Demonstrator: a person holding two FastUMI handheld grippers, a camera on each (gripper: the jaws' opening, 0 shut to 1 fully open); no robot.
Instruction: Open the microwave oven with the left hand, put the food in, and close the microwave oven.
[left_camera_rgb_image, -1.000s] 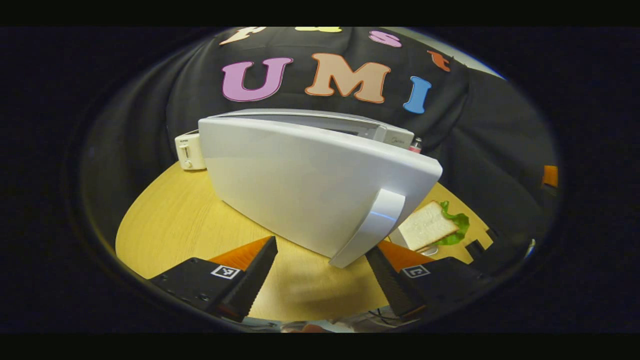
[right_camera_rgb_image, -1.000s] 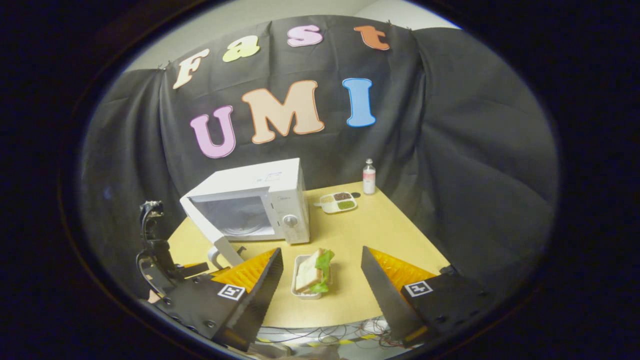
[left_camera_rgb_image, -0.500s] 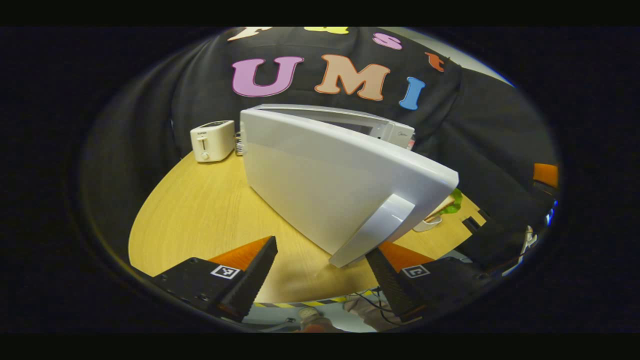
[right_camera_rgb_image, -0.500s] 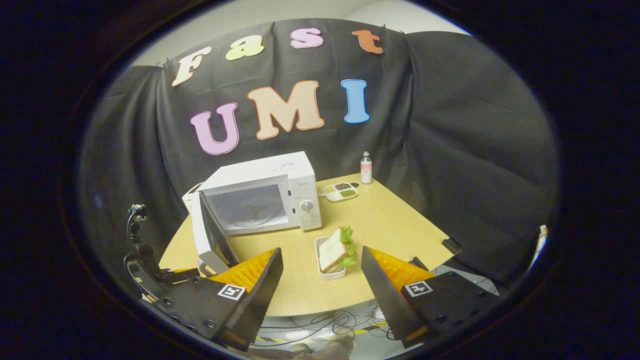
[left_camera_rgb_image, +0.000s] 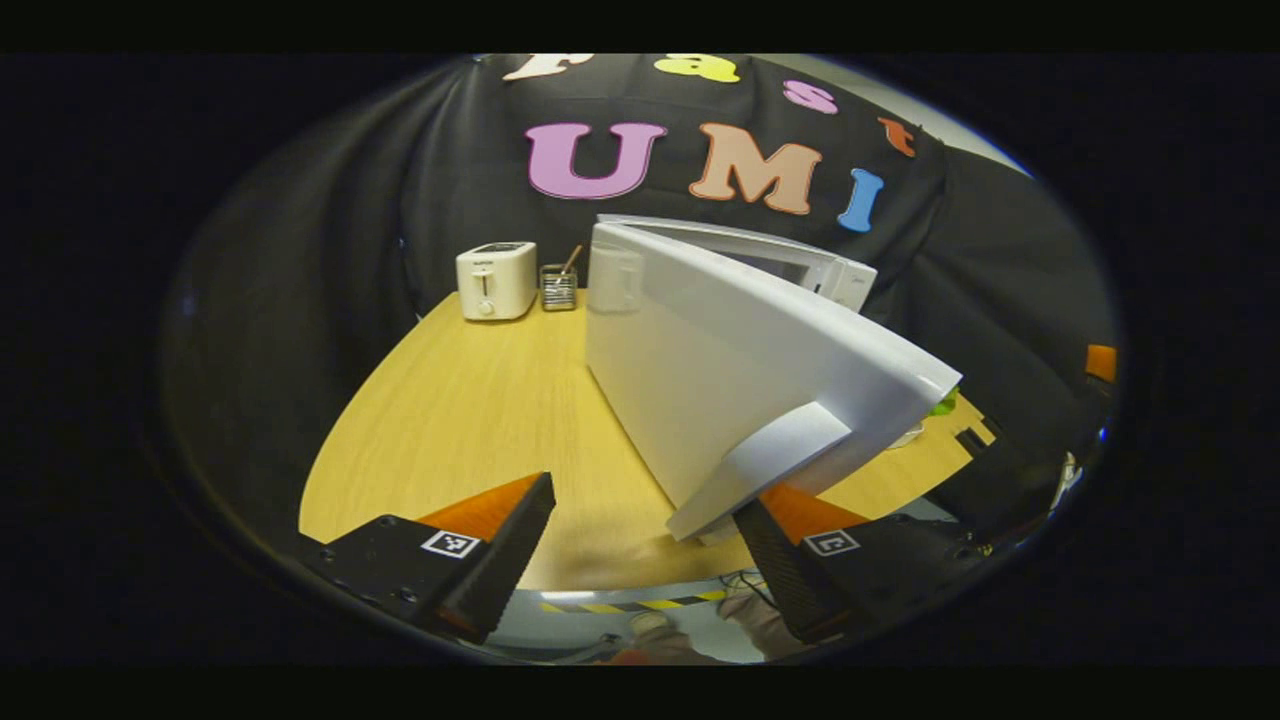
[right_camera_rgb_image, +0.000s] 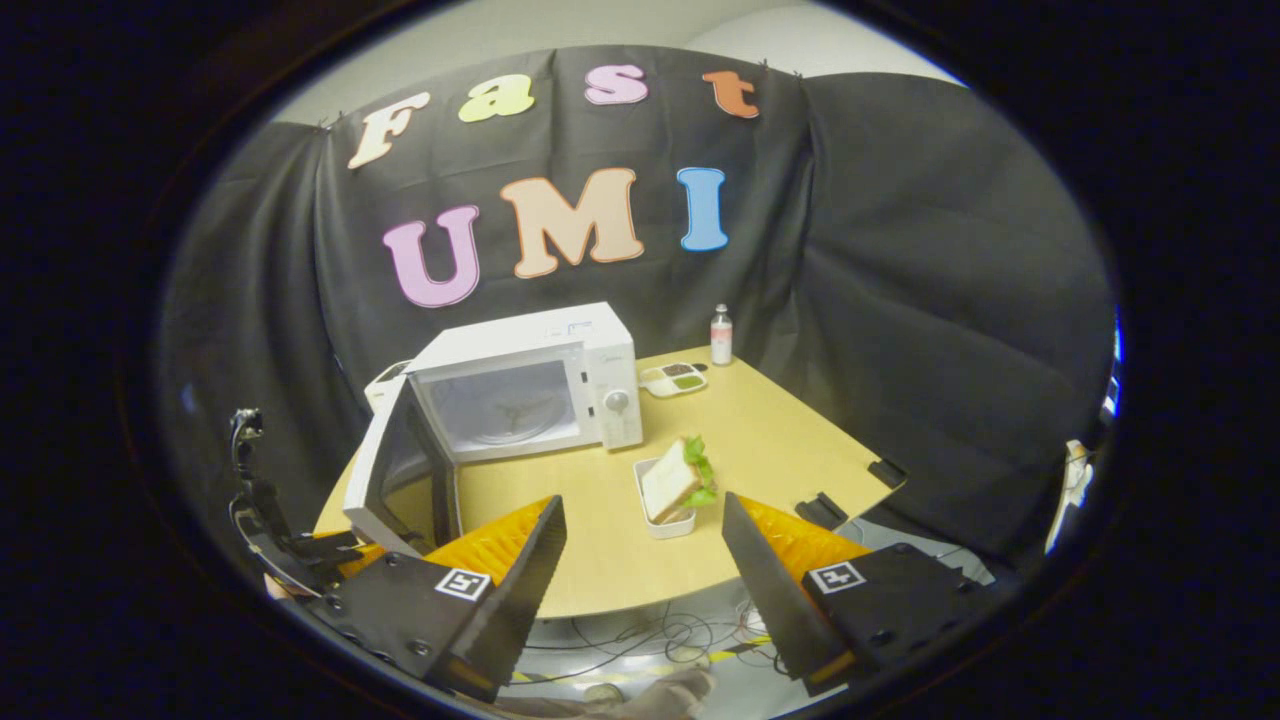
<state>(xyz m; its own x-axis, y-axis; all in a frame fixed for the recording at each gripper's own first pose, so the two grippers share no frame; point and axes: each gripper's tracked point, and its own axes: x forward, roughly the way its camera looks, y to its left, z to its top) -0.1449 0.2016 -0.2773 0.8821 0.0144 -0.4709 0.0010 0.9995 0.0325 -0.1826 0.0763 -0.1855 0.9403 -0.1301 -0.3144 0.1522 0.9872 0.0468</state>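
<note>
A staged recording booth: black cloth wall (right_camera_rgb_image: 900, 300) behind a wooden table (right_camera_rgb_image: 780, 450) set with a microwave (right_camera_rgb_image: 530, 385), toaster (left_camera_rgb_image: 495, 281) and sandwich (right_camera_rgb_image: 675, 480); loose cables (right_camera_rgb_image: 640, 640) trail across the floor.

A: What stands in the upper left of the left gripper view?
B: A small white two-slot toaster (left_camera_rgb_image: 496, 280), and just beside it on its right a little wire-mesh holder (left_camera_rgb_image: 558, 287) with a stick in it, both on the round pale wooden table (left_camera_rgb_image: 470, 400)

A: And in the right gripper view?
B: Right of centre, a small clear bottle with a pink label (right_camera_rgb_image: 721, 336), near a white divided dish of dark and green fillings (right_camera_rgb_image: 673, 377)
</note>
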